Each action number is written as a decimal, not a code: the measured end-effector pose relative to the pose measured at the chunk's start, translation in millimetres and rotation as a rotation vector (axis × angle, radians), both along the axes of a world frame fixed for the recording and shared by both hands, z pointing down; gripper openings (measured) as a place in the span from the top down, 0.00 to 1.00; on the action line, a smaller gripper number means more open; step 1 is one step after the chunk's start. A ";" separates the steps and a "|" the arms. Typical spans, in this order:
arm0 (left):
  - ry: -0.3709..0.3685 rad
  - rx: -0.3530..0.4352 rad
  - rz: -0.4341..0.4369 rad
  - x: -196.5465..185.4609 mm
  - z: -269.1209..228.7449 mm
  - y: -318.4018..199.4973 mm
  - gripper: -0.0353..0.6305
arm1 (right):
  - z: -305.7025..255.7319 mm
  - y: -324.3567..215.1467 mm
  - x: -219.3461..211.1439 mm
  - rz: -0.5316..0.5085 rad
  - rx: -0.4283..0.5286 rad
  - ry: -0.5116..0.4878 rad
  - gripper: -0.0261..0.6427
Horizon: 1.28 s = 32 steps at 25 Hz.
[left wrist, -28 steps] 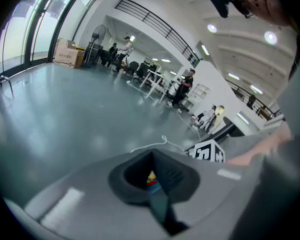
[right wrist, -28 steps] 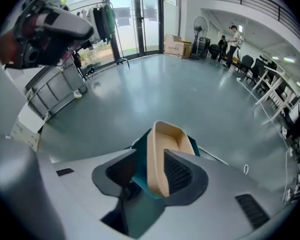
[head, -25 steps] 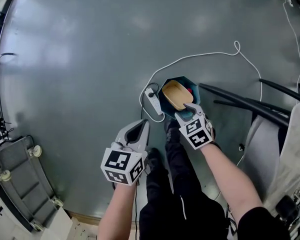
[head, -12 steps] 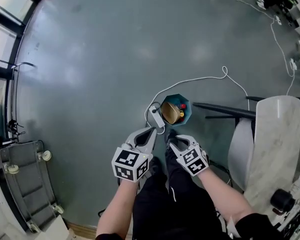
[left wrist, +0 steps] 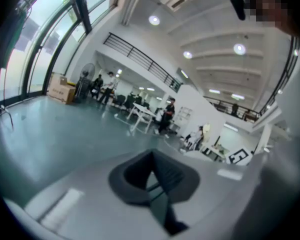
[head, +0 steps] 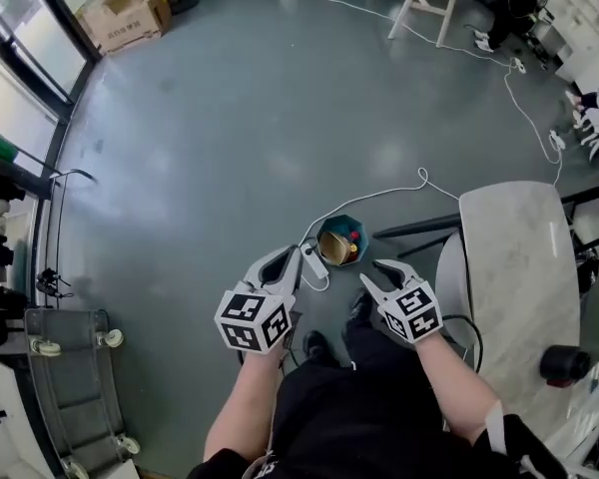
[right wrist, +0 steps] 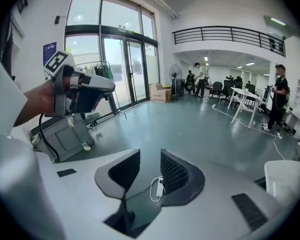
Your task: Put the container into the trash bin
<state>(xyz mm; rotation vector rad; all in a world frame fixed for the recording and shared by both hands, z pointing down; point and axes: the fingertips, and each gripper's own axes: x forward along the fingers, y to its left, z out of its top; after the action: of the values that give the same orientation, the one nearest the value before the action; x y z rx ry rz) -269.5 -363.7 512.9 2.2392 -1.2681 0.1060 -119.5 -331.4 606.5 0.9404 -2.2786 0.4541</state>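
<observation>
The teal trash bin [head: 352,234] stands on the grey floor ahead of the person's feet. The tan container [head: 334,248] lies tilted inside it, beside something red. My right gripper [head: 383,273] hangs above and right of the bin, jaws open and empty. In the right gripper view [right wrist: 150,157] only floor and a white power strip [right wrist: 159,187] show between its pads. My left gripper [head: 291,255] is left of the bin; in the left gripper view [left wrist: 151,157] its pads meet at the tip with nothing between them.
A white power strip [head: 314,261] with a long cable lies against the bin's left side. A marble-topped table [head: 520,263] and a chair stand to the right. A grey wheeled cart [head: 65,367] is at lower left, cardboard boxes [head: 128,16] far back. People stand in the distance.
Both grippers have risen well clear of the bin. The right gripper, which was at the container in the bin, is now away from it. The container stays in the bin.
</observation>
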 end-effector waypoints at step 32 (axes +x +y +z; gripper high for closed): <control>-0.166 0.348 0.117 206.3 -176.2 44.7 0.94 | -246.4 64.6 249.4 0.127 0.508 -0.352 0.97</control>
<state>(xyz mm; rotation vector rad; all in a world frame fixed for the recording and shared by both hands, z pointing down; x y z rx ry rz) -63.3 -319.0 336.7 2.6504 -1.3239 0.1244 129.9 -266.9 360.1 1.3444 -2.7327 0.0883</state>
